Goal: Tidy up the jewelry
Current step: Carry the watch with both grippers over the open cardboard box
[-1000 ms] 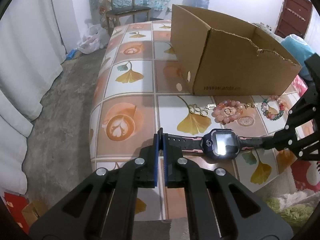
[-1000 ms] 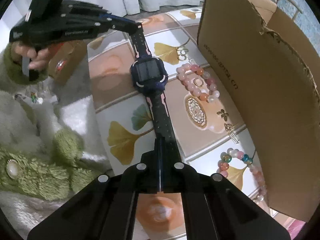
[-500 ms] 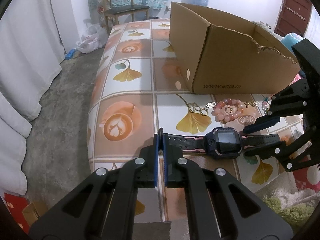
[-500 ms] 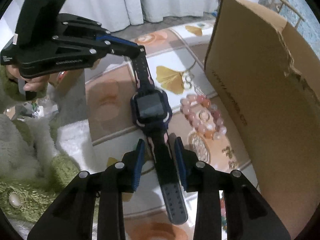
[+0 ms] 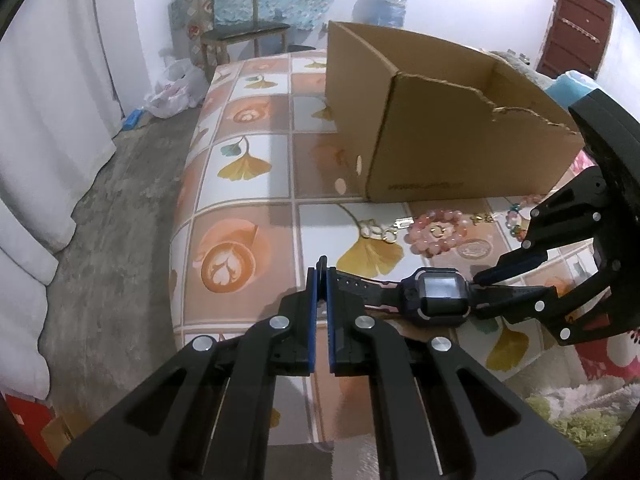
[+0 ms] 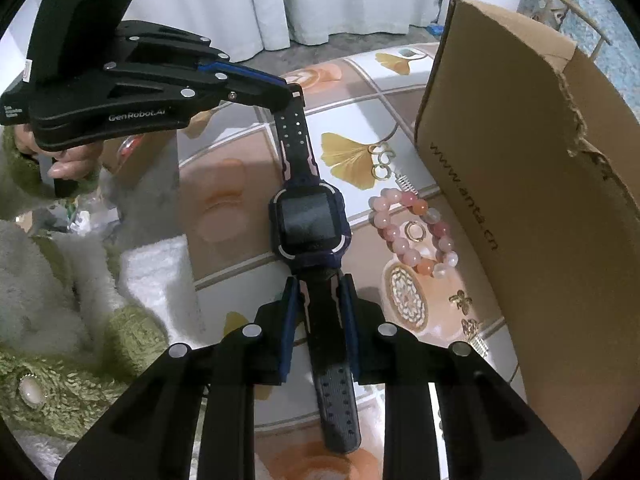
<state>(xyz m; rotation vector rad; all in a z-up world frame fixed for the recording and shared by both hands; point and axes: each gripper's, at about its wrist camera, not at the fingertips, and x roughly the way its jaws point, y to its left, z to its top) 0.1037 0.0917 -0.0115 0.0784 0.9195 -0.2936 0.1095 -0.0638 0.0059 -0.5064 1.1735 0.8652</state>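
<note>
A dark blue smartwatch (image 5: 436, 296) (image 6: 308, 224) hangs stretched flat just above the tiled tablecloth, in front of a cardboard box (image 5: 460, 152) (image 6: 540, 200). My left gripper (image 5: 322, 276) (image 6: 296, 94) is shut on the tip of its far strap. My right gripper (image 6: 319, 284) (image 5: 482, 294) straddles the near strap close to the watch body. Its jaws are closing with the strap between them, and a thin gap still shows beside the pads. The strap's free end pokes out below the right jaws.
A pink bead bracelet (image 6: 400, 246) (image 5: 416, 236), gold linked rings (image 6: 382, 160), a round pendant (image 6: 406, 294), small earrings (image 6: 460, 298) and a multicoloured bracelet (image 5: 516, 216) lie along the box front. A green fluffy sleeve (image 6: 60, 360) and a hand (image 6: 68, 160) are at left.
The right gripper let go of the strap's end, opened, slid up the strap toward the watch body and has narrowed around it. The left gripper kept its hold and stayed put.
</note>
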